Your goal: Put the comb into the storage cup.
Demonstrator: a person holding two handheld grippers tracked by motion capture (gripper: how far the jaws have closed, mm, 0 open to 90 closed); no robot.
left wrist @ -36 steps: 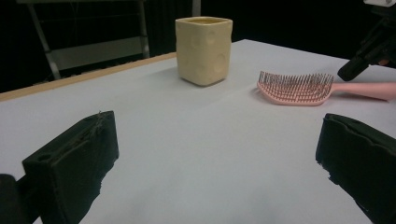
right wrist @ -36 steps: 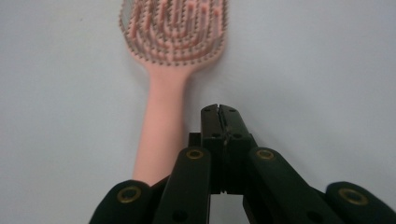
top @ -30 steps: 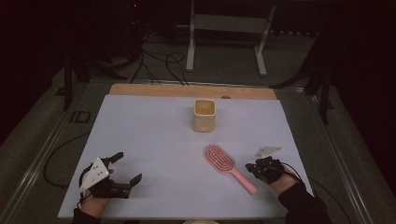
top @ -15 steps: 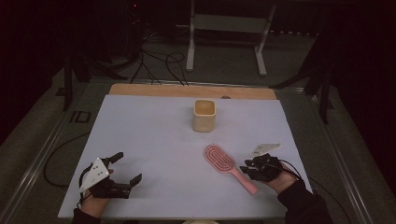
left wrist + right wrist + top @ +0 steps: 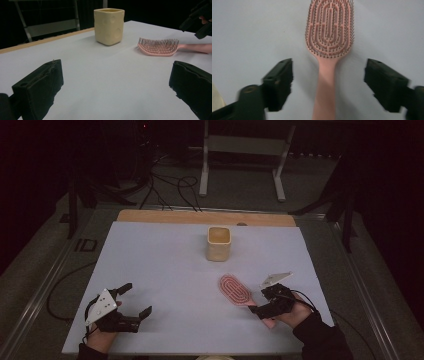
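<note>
The pink paddle hairbrush (image 5: pixel 329 37) lies flat on the white table (image 5: pixel 160 270), bristles up, its handle running straight back between the fingers of the right gripper (image 5: pixel 329 83), which stand wide apart on either side of it without touching; these jaws have just been opening, and the handle sits in the gap untouched by either pad. In the high view the right gripper (image 5: pixel 267 306) sits over the handle end, with the brush head (image 5: pixel 235 289) just beyond its fingertips. The left gripper (image 5: pixel 131 301) rests well apart from the brush, its fingers spread wide with nothing between them; ahead of them stand the cream cup (image 5: pixel 109 26) and, farther to the side, the hairbrush (image 5: pixel 158 47). The brush looks light and rigid, moulded plastic, so it should lift easily. The handle is smooth and narrow, likely a little slippery, and the sensible place to grip is its middle, just behind the head, pads across its narrow sides. The springy bristles would give a poor hold.
</note>
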